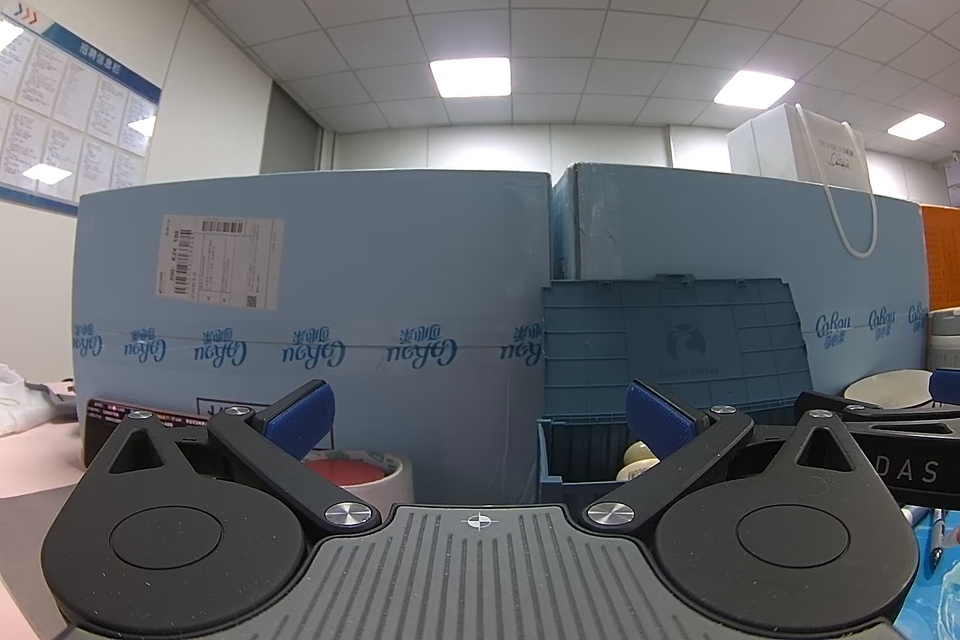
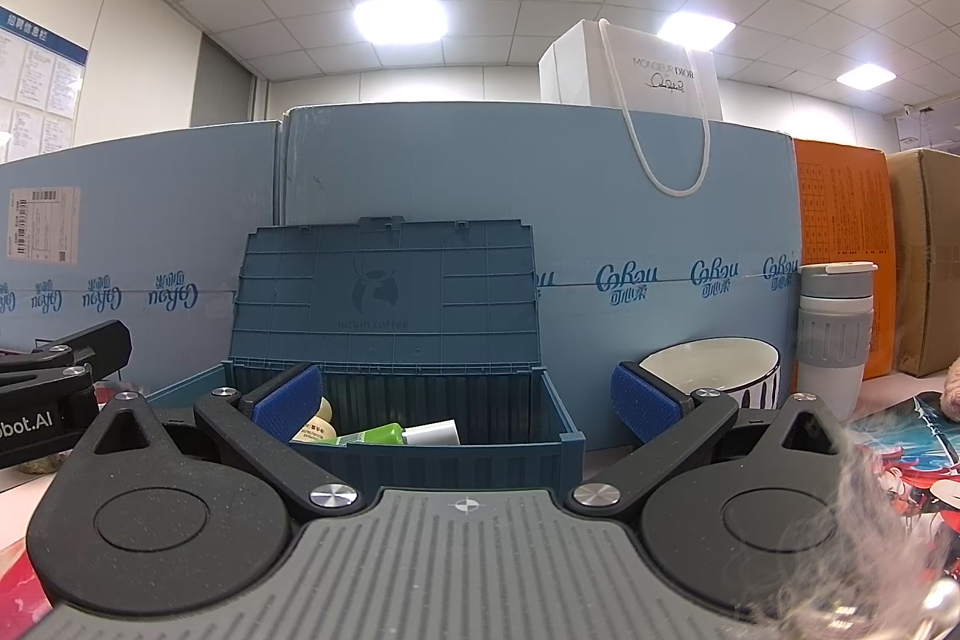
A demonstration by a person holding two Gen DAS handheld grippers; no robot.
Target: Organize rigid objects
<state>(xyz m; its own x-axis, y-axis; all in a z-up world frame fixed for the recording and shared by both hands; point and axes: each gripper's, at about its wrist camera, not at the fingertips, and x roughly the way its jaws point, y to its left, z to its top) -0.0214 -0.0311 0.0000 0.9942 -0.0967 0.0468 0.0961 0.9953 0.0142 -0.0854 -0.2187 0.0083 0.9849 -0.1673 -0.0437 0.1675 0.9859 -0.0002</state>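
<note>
The left tool (image 1: 478, 421) is held level above the desk (image 1: 36, 451) with its blue-padded fingers (image 1: 300, 415) spread wide apart and nothing between them. Straight ahead of it stands a large blue carton (image 1: 360, 280); low and just left of its centre line, behind the left finger, sits a roll of tape (image 1: 372, 472) on the desk. Ahead and to its right is the blue storage box (image 1: 552, 466) with its lid (image 1: 672, 334) standing upright against the cartons, and a pale bottle (image 1: 637, 457) shows inside, partly hidden by the right finger. The right tool (image 2: 463, 406) also stands with its fingers (image 2: 288, 400) wide apart and empty, and it faces the storage box (image 2: 480, 451) directly, the box's open top lying between the two fingers and just beyond them. Inside lie a pale bottle (image 2: 315, 424), a green tube (image 2: 375, 435) and a white piece (image 2: 433, 433), all resting near the front wall. To the right of this tool, behind its right finger, a white bowl (image 2: 711, 370) sits on the desk, and further right a white and grey cup (image 2: 834, 334) stands upright beside an orange box (image 2: 843, 256). A white paper bag (image 2: 630, 70) rests on top of the cartons.
</note>
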